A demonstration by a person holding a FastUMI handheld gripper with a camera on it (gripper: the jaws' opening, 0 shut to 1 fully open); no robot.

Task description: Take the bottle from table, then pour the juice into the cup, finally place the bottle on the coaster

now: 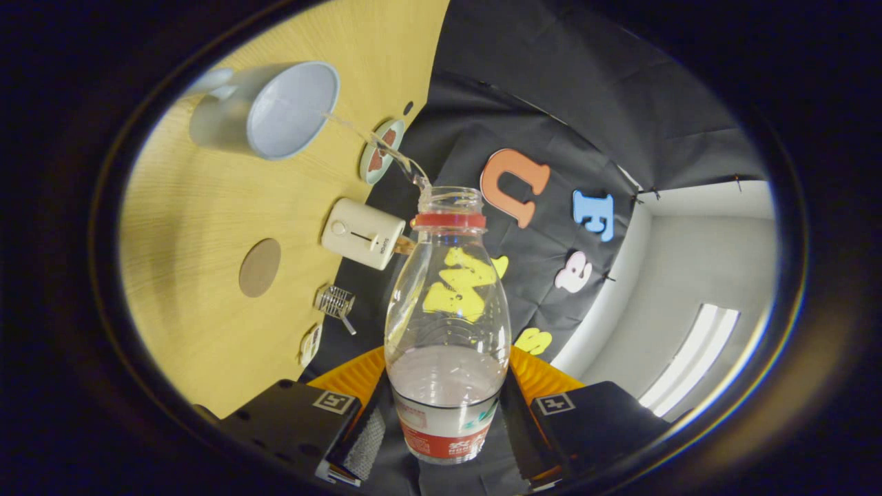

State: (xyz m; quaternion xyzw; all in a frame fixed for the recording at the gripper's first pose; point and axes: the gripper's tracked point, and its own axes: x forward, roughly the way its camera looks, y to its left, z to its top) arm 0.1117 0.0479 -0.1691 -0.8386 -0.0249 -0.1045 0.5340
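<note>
Bottle (448, 324) clamped btwn both fingers (362, 437), tipped, juice stream (372, 141) arcing into cup (265, 110), coaster (260, 267) nearby

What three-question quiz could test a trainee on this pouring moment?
1. True or false: the gripper is shut on the bottle.
2. Where does the thin stream from the bottle's mouth go? A) into the cup B) onto the brown coaster C) onto the white device
3. Fill in: the bottle's cap is ___.

Key: 1 true; 2 A; 3 off, the mouth is open above the red ring.
</note>
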